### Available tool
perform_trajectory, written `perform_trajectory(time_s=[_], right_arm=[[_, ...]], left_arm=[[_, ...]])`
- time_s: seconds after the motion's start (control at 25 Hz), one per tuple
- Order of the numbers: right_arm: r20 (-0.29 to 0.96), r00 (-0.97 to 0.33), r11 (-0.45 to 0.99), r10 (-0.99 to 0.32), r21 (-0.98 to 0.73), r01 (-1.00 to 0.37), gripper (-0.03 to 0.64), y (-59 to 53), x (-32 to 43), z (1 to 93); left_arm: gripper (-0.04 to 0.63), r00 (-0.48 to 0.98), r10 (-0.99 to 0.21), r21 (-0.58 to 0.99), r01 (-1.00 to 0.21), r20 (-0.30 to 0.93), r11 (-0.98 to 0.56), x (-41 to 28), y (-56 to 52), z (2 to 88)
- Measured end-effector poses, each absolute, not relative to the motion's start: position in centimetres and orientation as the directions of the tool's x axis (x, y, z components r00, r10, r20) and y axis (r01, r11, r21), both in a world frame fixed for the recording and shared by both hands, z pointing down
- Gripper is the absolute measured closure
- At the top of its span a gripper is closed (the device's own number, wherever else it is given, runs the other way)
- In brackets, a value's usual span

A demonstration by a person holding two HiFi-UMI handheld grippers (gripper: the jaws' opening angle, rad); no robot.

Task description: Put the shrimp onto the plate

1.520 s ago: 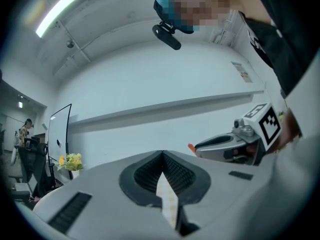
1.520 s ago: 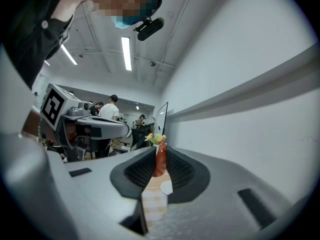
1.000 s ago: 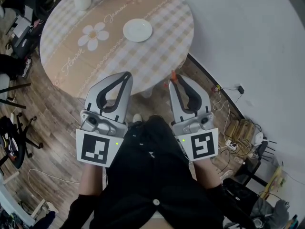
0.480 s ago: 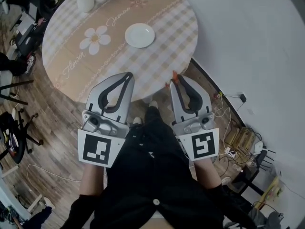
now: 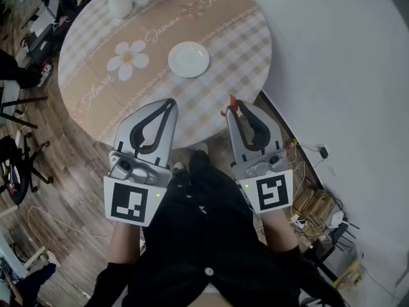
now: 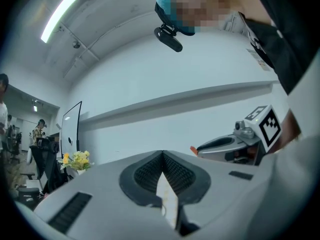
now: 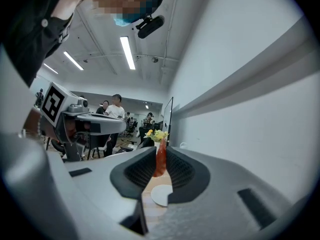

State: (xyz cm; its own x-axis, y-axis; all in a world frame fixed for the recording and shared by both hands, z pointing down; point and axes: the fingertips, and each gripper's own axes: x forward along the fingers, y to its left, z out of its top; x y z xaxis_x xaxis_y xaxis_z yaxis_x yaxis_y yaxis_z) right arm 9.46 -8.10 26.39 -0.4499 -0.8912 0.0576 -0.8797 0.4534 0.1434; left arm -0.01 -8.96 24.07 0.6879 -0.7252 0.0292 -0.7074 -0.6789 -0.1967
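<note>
Slim red-orange shrimp, perhaps plastic

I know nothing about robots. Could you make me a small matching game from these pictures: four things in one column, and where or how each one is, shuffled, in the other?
Things:
1. shrimp
2. plate
3. left claw
4. vase

States:
A. shut, with nothing in it
B. at the far edge of the table, with flowers
C. pinched in the right claw
D. bare, near the table's middle

Pairs: 1-C, 2-D, 3-A, 4-B
</note>
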Motion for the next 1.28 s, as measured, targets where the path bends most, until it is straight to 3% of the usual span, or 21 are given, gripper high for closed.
perform_trajectory(time_s=[0.56,1.28], right_arm=[[0.106,-0.561,0.571,-0.821,0.126,-0.811,0.571,-11.7,11.3,28.2],[0.177,-0.571,0.595,-0.801,0.136,-0.792,0.571,-16.0,9.9,30.9]], left_arm=[[0.594,0.562,-0.826,-0.171,-0.812,0.027,-0.558,1.3,-11.9,23.9],[0.594,0.547,-0.835,-0.188,-0.816,0.060,-0.547,-0.5,-15.1,24.7]])
